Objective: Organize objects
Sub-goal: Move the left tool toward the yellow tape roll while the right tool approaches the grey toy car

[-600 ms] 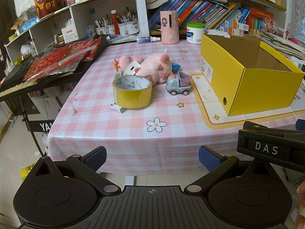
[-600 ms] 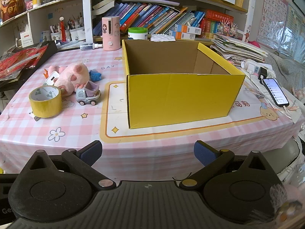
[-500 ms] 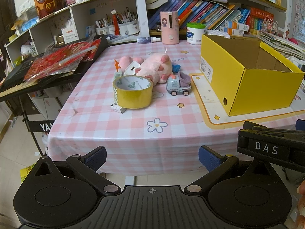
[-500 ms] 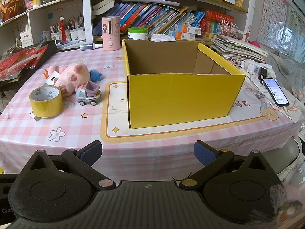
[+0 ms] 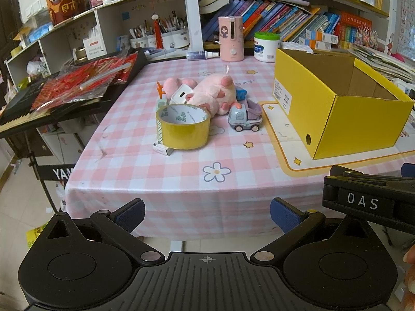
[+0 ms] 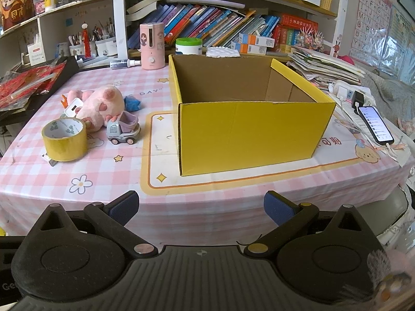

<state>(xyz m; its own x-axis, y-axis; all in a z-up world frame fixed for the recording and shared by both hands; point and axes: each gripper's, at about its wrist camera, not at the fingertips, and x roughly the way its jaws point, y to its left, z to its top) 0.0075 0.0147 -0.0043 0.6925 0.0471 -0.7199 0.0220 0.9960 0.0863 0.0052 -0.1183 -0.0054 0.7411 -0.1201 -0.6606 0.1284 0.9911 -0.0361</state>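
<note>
Both tools point(image 5: 206, 211) point(image 6: 201, 207) spread wide, nothing between; open yellow box point(image 6: 249, 132) apparently bare inside.

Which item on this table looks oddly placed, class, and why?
The yellow tape roll sits askew: one edge is propped on a small white box, so it tilts. The pink plush toy also lies toppled on its back.

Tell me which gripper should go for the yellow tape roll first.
Left, probably. The left gripper is open and faces the yellow tape roll almost head-on. The right gripper, also open, faces the yellow box, with the roll far to its left.
</note>
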